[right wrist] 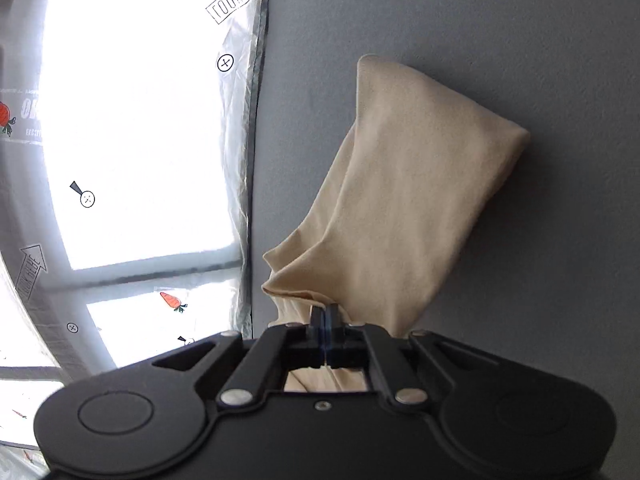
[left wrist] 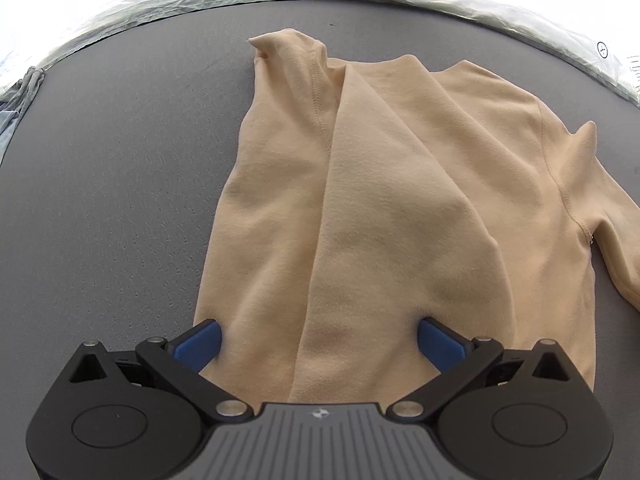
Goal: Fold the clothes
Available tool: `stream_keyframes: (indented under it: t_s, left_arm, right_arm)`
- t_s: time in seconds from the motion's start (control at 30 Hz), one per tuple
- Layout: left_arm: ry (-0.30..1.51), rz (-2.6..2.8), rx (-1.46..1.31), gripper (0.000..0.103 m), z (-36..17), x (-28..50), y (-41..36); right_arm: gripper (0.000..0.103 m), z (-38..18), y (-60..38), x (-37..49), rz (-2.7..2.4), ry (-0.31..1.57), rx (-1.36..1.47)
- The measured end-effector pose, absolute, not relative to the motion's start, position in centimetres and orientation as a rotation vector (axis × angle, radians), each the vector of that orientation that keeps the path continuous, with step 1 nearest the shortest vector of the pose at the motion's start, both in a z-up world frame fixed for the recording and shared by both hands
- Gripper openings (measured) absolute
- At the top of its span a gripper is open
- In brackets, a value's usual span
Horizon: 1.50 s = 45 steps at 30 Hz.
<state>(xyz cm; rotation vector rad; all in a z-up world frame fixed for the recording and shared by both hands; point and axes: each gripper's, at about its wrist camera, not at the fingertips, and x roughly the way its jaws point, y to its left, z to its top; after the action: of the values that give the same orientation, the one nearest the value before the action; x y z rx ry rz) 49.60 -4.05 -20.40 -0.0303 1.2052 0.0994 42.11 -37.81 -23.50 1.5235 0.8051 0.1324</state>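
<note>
A beige long-sleeved top lies on the grey table, its left side folded in over the body. My left gripper is open, its blue pads spread wide over the near edge of the top, holding nothing. In the right wrist view my right gripper is shut on the cuff end of the beige sleeve, which hangs lifted above the table. The rest of the top is hidden in that view.
A clear plastic sheet printed with arrows and carrots hangs along the table's far edge, also in the right wrist view. A grey-blue garment lies at the table's left edge. Bright windows stand behind.
</note>
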Motion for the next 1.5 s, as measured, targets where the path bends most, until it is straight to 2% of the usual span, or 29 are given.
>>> stream_keyframes:
  t_s: [0.1,0.13,0.17,0.2,0.23,0.4,0.43,0.5,0.53,0.6,0.63,0.8,0.93,1.03,1.07,1.1,1.13,1.3,1.5]
  left_arm:
    - [1.179,0.081,-0.023,0.103,-20.1,48.9,-3.8]
    - [1.180,0.071,-0.021,0.103,-19.9,48.8,-3.6]
    - [1.185,0.065,-0.020,0.103,-19.6,48.5,-3.3]
    - [1.195,0.071,-0.022,0.103,-19.4,48.3,-3.1]
    - [1.200,0.079,-0.031,0.103,-19.2,47.9,-2.9]
    - [1.123,0.108,-0.097,0.101,-17.4,45.0,-2.0]
    - [1.093,0.103,-0.101,0.097,-16.9,44.4,-2.1]
    - [1.039,0.070,-0.087,0.082,-15.7,44.0,-2.8]
    - [1.018,0.040,-0.064,0.077,-15.3,44.2,-3.5]
    - [0.989,-0.022,-0.013,0.059,-14.8,44.8,-4.9]
    - [0.993,-0.059,0.011,0.056,-14.8,45.5,-5.3]
    - [1.057,-0.086,0.051,0.056,-17.3,46.8,-6.9]
    - [1.028,-0.115,0.113,0.057,-17.7,47.4,-8.2]
    - [1.016,-0.139,0.125,0.051,-17.6,48.2,-8.9]
    - [1.015,-0.149,0.124,0.036,-17.6,48.3,-8.9]
    - [1.014,-0.156,0.126,0.026,-17.5,48.4,-9.0]
    - [1.009,-0.156,0.135,0.004,-17.4,48.4,-9.2]
    - [0.937,-0.142,0.178,0.002,-16.3,47.8,-9.7]
    - [0.813,-0.063,0.149,0.002,-12.4,46.6,-7.7]
  right_arm:
    - [0.003,-22.1,-30.6,44.1,0.465,0.833,1.608]
    - [0.010,-21.7,-29.4,44.4,0.479,0.867,1.573]
    - [0.028,-21.2,-28.2,44.6,0.489,0.900,1.537]
    - [0.036,-21.2,-27.8,44.7,0.455,0.928,1.499]
    - [0.037,-21.5,-27.8,44.4,0.409,0.941,1.498]
    - [0.038,-23.8,-32.2,42.0,0.256,0.879,1.604]
    - [0.038,-24.2,-33.3,41.6,0.220,0.865,1.615]
    - [0.037,-25.1,-35.4,40.8,0.149,0.838,1.645]
    - [0.037,-25.5,-36.3,40.2,0.115,0.824,1.663]
    - [0.037,-26.3,-38.1,39.2,0.058,0.809,1.675]
    - [0.037,-26.6,-38.5,38.9,0.038,0.807,1.674]
    - [0.037,-27.2,-39.7,38.7,0.015,0.811,1.648]
    - [0.037,-27.2,-39.6,39.3,0.027,0.821,1.616]
    - [0.037,-27.5,-39.4,39.8,0.031,0.837,1.601]
    - [0.037,-27.7,-39.3,40.0,0.031,0.845,1.600]
    - [0.037,-27.8,-39.2,39.9,0.031,0.854,1.601]
    - [0.037,-27.9,-39.2,39.9,0.031,0.862,1.600]
    - [0.035,-27.4,-38.7,40.4,0.055,0.882,1.537]
    - [0.035,-23.9,-37.3,41.0,0.068,0.939,1.177]
